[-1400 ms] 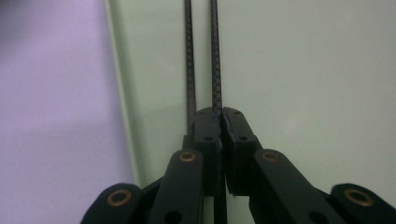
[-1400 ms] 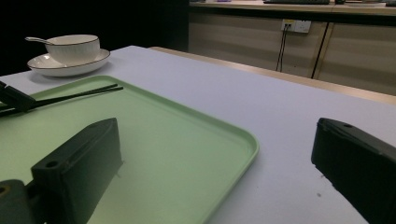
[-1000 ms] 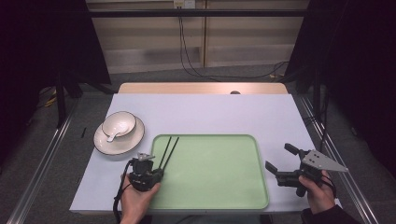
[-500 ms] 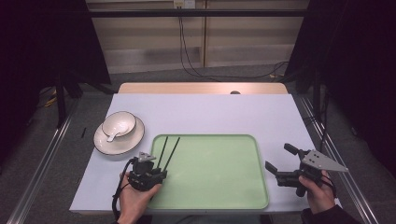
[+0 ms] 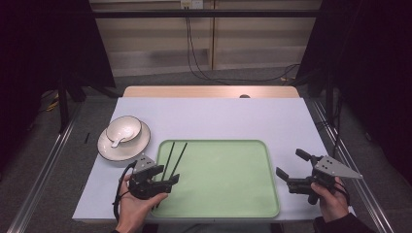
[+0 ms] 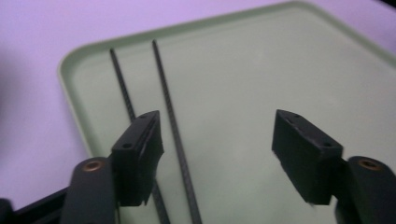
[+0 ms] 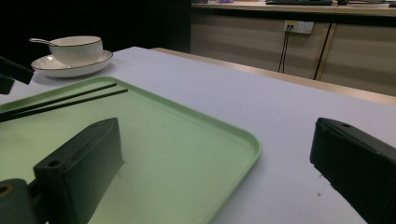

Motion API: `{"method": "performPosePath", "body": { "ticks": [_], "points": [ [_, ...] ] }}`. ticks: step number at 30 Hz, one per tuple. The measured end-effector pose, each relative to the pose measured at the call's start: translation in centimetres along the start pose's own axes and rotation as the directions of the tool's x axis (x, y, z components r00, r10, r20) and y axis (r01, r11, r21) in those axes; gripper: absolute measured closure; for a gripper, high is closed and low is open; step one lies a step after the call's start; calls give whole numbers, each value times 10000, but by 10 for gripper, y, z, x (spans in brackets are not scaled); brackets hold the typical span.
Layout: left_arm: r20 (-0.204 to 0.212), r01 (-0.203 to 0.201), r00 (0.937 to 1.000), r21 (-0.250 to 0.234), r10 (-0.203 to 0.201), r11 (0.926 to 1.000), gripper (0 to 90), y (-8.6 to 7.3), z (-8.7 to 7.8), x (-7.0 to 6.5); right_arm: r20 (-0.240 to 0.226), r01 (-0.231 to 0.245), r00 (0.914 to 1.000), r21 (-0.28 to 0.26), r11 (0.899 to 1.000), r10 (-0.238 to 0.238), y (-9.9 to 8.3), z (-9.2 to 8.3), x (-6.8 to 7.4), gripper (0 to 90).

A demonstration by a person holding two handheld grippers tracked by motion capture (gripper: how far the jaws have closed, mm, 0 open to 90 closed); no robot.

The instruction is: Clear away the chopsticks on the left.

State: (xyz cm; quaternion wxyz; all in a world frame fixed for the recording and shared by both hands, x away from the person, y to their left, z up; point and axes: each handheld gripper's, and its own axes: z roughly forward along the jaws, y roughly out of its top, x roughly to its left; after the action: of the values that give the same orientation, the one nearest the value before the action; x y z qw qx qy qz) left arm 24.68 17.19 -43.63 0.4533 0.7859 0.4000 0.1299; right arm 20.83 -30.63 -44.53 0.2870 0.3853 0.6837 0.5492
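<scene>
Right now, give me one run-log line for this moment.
left gripper: jaws just opening, chopsticks released | chopsticks: lying on green tray, left side | right gripper: open, empty, beside tray

chopsticks (image 6: 173, 121) near ends cut off by bottom edge, spoon (image 5: 118, 141) too small

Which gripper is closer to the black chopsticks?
Left. The left gripper is right at the near ends of the chopsticks on the green tray, its jaws just opened around them. The right gripper waits open beyond the tray's far side.
</scene>
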Motion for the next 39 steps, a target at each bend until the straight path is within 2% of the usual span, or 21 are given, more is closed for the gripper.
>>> {"method": "performPosePath", "body": {
  "ticks": [2, 3, 4, 8, 9, 11, 15, 18, 20, 22, 24, 25, 26, 28, 29, 30, 31, 34, 36, 37, 39],
  "points": [
    [84, -519, 9986, -226, 521, 9984, 192, 2, -5, 0, 9, -17, 10000, -13, 10000, 17, 0, 0, 0, 21],
    [66, -660, 9978, -298, 662, 9974, 168, 2, -8, 1, -13, 35, 10000, 2, 10000, -35, 0, 0, 0, 21],
    [93, -727, 9973, -396, 732, 9966, 97, 2, -10, 2, -49, -40, 10000, 30, 10000, 40, 0, 0, 0, 21],
    [357, -850, 9955, -712, 877, 9938, 64, -1, -23, 8, -6, 78, 10000, 16, 10000, -78, 0, 1, 0, 21],
    [363, -790, 9959, -851, 824, 9932, 54, -3, -26, 10, -4, 90, 10000, 20, 10000, -90, 0, 1, 0, 21],
    [192, -1070, 9938, -1090, 1097, 9883, 32, -8, -33, 13, -17, 116, 9999, 19, 9999, -116, 0, 1, 0, 21],
    [336, -827, 9956, -1318, 878, 9878, 32, -13, -45, 21, 19, 92, 10000, 35, 10000, -92, 0, 1, 0, 21],
    [75, -641, 9978, -1553, 661, 9858, 34, -19, -54, 24, 10, 82, 10000, 26, 10000, -82, 0, 1, 0, 21],
    [-230, -462, 9988, -1871, 427, 9813, 33, -26, -62, 28, 18, 44, 10000, 11, 10000, -44, 0, 0, 0, 21],
    [-320, -471, 9986, -1969, 416, 9793, 34, -28, -65, 29, 28, 52, 10000, 14, 10000, -52, 0, 0, 0, 21],
    [-535, -296, 9984, -2267, 179, 9735, 34, -33, -71, 32, 12, 92, 10000, 36, 10000, -92, 0, 1, 0, 20],
    [-804, 19, 9964, -2797, -254, 9601, 34, -37, -78, 35, 14, 91, 10000, 1, 10000, -91, 0, 1, 0, 21],
    [-857, 127, 9955, -2923, -394, 9563, 34, -39, -81, 36, 1, 107, 9999, 25, 9999, -107, 0, 1, 0, 21],
    [-816, 121, 9960, -2895, -372, 9571, 30, -42, -84, 39, 38, 140, 9999, 30, 9999, -140, 0, 1, 0, 21],
    [-831, 299, 9949, -3015, -575, 9530, 23, -45, -86, 41, 76, 97, 9999, 13, 10000, -97, 0, 0, 1, 20],
    [-772, 365, 9951, -3018, -625, 9527, 23, -46, -88, 42, 76, 97, 9999, 13, 10000, -97, 0, 0, 1, 20],
    [-1043, 59, 9938, -3026, -393, 9531, 23, -46, -93, 43, 84, 39, 10000, -34, 10000, -38, 0, 0, 0, 20],
    [-1059, 155, 9931, -3090, -507, 9509, 19, -47, -97, 46, 60, 141, 9999, -40, 9999, -141, 0, 0, 0, 20],
    [-1335, 298, 9884, -3004, -730, 9533, 16, -52, -98, 47, 48, 98, 9999, -38, 9999, -97, 1, -1, 1, 19],
    [-1275, 367, 9889, -2909, -768, 9561, 17, -54, -100, 49, 39, 54, 10000, -100, 9999, -54, 1, -1, 2, 18],
    [-1457, 393, 9855, -3053, -875, 9515, 17, -57, -103, 52, 74, 100, 9999, -86, 9999, -99, 1, -1, 2, 17]
  ]
}}
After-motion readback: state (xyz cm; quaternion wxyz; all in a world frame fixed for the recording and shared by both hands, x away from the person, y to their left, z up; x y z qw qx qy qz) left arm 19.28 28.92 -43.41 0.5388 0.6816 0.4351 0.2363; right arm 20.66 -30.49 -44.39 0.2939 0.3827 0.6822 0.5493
